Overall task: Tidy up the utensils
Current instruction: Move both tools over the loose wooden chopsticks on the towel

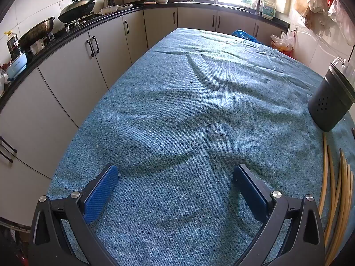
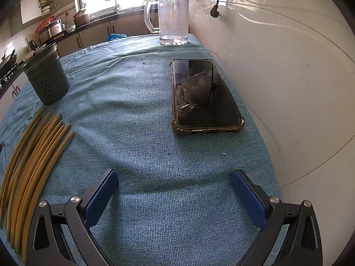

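Several bamboo chopsticks lie side by side on the blue cloth at the left of the right wrist view; they show again as chopsticks at the right edge of the left wrist view. A dark grey perforated utensil holder stands upright just beyond them, also seen as the holder. My left gripper hangs open over bare cloth, well left of the chopsticks. My right gripper is open too, with nothing between its fingers, to the right of the chopsticks.
A black phone in a brown case lies ahead of the right gripper near the white wall. A clear plastic jug stands at the table's far end. Kitchen cabinets run along the table's left side.
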